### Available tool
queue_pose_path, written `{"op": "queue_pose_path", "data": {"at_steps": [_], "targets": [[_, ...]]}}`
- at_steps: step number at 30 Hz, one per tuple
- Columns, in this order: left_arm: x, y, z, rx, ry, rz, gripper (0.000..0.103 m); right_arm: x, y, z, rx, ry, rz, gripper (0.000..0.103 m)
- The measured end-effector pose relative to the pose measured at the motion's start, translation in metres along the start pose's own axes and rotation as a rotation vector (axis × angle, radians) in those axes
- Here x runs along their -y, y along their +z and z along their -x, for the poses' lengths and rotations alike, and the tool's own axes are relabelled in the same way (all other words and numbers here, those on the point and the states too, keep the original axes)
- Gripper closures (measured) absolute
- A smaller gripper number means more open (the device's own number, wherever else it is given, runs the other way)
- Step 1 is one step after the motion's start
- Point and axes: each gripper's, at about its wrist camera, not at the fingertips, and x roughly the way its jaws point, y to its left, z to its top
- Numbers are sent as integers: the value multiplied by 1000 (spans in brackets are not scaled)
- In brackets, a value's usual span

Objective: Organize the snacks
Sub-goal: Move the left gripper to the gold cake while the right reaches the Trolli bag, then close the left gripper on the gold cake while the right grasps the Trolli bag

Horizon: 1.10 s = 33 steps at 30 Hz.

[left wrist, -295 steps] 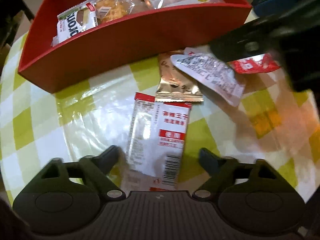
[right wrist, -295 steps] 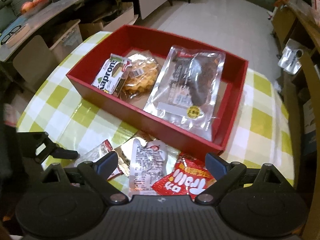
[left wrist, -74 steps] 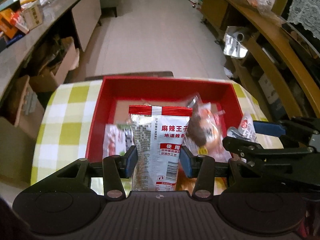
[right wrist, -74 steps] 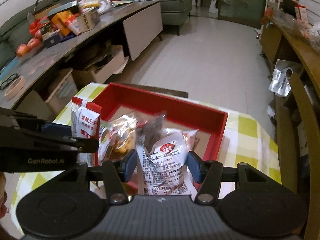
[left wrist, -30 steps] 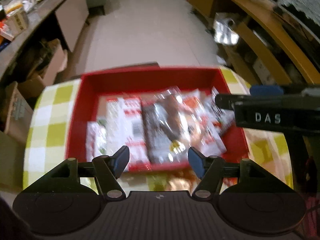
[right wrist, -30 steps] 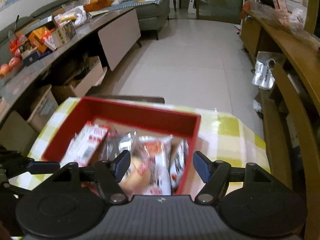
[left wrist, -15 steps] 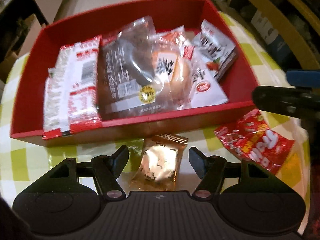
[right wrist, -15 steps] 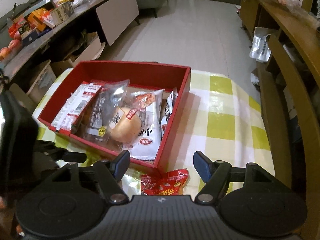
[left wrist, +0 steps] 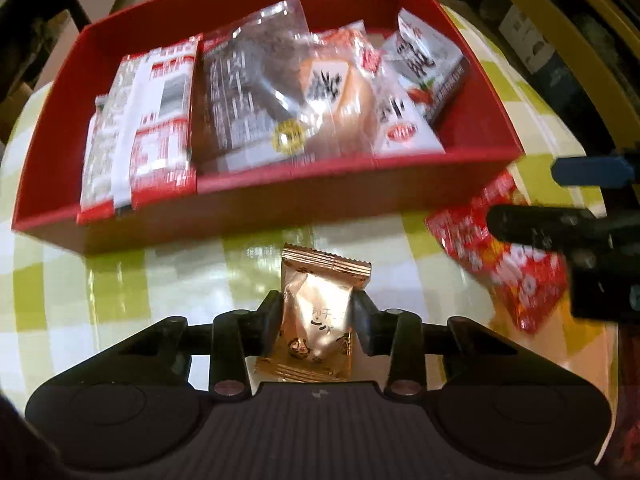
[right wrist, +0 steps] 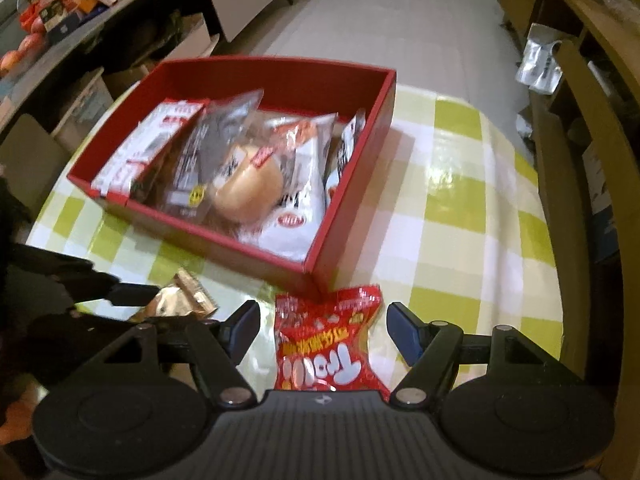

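L gripper (left wrist: 316,312): jaws just closed in, pads now pinching gold snack packet (left wrist: 320,316) on both sides; packet lies flat on tablecloth, just in front of box's near wall.
R gripper (right wrist: 322,328): jaws spread wide, pads clear of pkg; red Trolli packet (right wrist: 328,344) lies between them on cloth, not pinched, its top edge at box's near corner.
Box: red cardboard box (left wrist: 248,208), open top, on table w/ green-white check cloth (right wrist: 460,208).
Box contents: red-white packet (left wrist: 156,120) at left, dark clear-wrapped pkg (left wrist: 244,96) mid, bun in clear wrap (left wrist: 340,100), white pkg (left wrist: 428,64) at right. All overlapping.
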Motion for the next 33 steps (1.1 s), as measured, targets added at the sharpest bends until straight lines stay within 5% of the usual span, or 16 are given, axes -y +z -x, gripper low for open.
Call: {"op": "queue_pose_path", "data": {"at_steps": [7, 12, 15, 20, 24, 33], "targets": [[0, -35, 13, -34, -11, -20, 56, 1, -8, -19, -57, 17, 8, 26], [-4, -36, 13, -39, -23, -11, 54, -4, -3, -34, -92, 31, 26, 15], [-5, -31, 12, -35, -23, -11, 38, -14, -1, -50, -121, 3, 77, 10], [0, -28, 2, -47, -8, -27, 42, -15, 2, -56, -122, 6, 63, 1], [2, -32, 3, -44, 1, -39, 42, -11, -2, -53, -106, 20, 76, 3], [-3, -36, -1, -66, -7, -38, 34, -15, -22, -41, -100, -76, 137, 25]]}}
